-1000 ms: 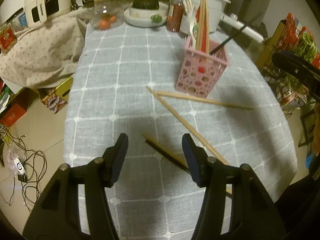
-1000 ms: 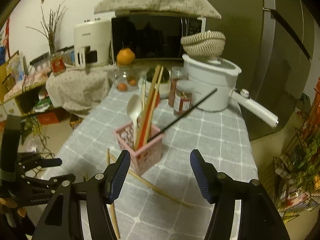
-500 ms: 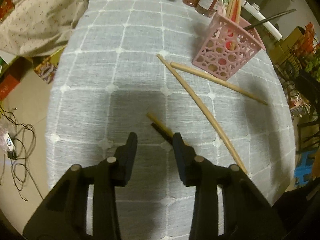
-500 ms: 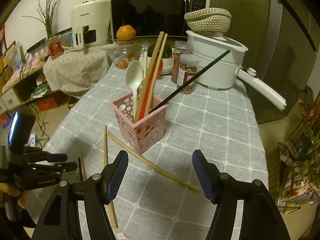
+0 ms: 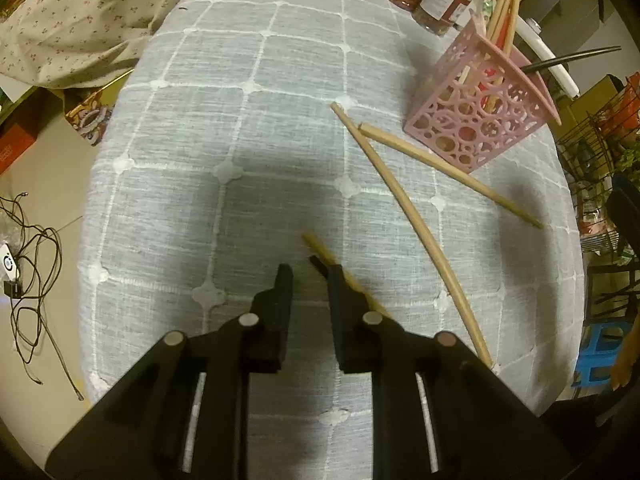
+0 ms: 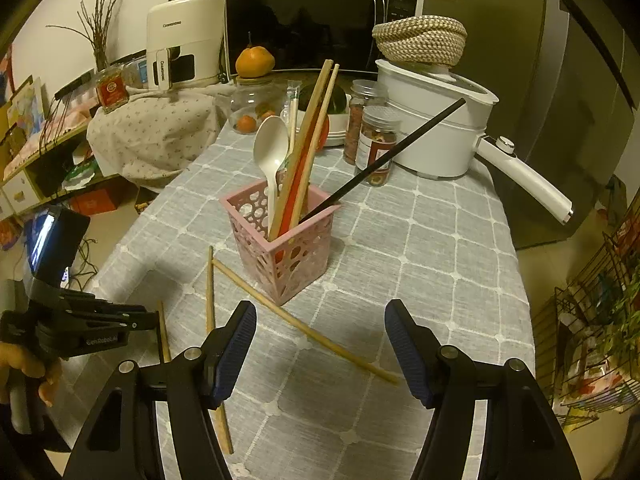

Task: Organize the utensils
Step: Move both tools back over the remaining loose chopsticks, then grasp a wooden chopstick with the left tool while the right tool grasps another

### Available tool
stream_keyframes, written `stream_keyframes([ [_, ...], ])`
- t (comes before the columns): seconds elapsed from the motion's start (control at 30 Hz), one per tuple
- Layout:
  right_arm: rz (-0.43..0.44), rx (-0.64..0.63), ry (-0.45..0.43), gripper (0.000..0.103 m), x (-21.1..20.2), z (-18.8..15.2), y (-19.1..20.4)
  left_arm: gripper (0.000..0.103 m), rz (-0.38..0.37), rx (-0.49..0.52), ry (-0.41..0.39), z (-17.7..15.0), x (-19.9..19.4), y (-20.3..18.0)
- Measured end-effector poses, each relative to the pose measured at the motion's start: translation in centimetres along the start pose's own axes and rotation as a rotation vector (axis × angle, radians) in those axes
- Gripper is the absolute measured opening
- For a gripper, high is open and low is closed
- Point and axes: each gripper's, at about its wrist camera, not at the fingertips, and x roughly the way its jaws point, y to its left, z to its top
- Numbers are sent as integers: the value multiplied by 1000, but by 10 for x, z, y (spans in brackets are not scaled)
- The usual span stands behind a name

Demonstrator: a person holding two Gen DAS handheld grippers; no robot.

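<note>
A pink cut-out holder (image 5: pixel 480 120) (image 6: pixel 280 248) stands on the grey checked tablecloth (image 5: pixel 248 140) with a white spoon (image 6: pixel 272 148), wooden chopsticks and a black chopstick in it. Two long wooden chopsticks (image 5: pixel 408 220) (image 5: pixel 448 168) lie loose beside it. A shorter wooden chopstick (image 5: pixel 320 248) lies near the table's front and runs under my left gripper's right finger. My left gripper (image 5: pixel 310 276) (image 6: pixel 148 318) points steeply down with its jaws closing; bare cloth shows in the gap. My right gripper (image 6: pixel 320 344) is open above the cloth, in front of the holder.
At the far end stand a white pot with a long handle (image 6: pixel 432 128), spice jars (image 6: pixel 376 144), a glass jar topped by an orange (image 6: pixel 254 62) and a microwave (image 6: pixel 312 28). A floral cloth (image 5: pixel 80 20) covers the left side. A wire rack (image 6: pixel 600 340) is right; cables (image 5: pixel 32 280) lie on the floor.
My left gripper has sunk toward the cloth and tipped downward, and its jaws have narrowed at the short chopstick's end. My right gripper has dropped a little and stays wide.
</note>
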Motion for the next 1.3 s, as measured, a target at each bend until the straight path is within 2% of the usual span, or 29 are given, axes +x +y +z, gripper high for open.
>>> stream_keyframes([
  [0.17, -2, -5, -2, 68, 0, 0, 1, 16, -15, 23, 11, 6, 5, -12],
  [0.3, -3, -2, 0, 68, 0, 0, 1, 16, 29, 79, -6, 8, 8, -26],
  [0.73, 6, 24, 13, 68, -1, -2, -10, 6, 53, 135, 8, 2, 1, -18],
  [0.83, 34, 23, 36, 68, 4, -2, -5, 0, 49, 125, 5, 3, 0, -17],
  [1.13, 170, 14, 173, 68, 31, -8, 26, 0, -4, 138, -95, 1, -42, -6],
  [1.2, 181, 15, 191, 68, 37, -8, 33, 0, -32, 113, -82, 0, -43, 0],
  [1.27, 168, 7, 195, 68, 39, -6, 38, 0, -67, 62, -11, -2, -29, 5],
  [1.3, 162, 5, 191, 68, 39, -5, 39, 3, -61, 24, 26, -3, -20, 9],
])
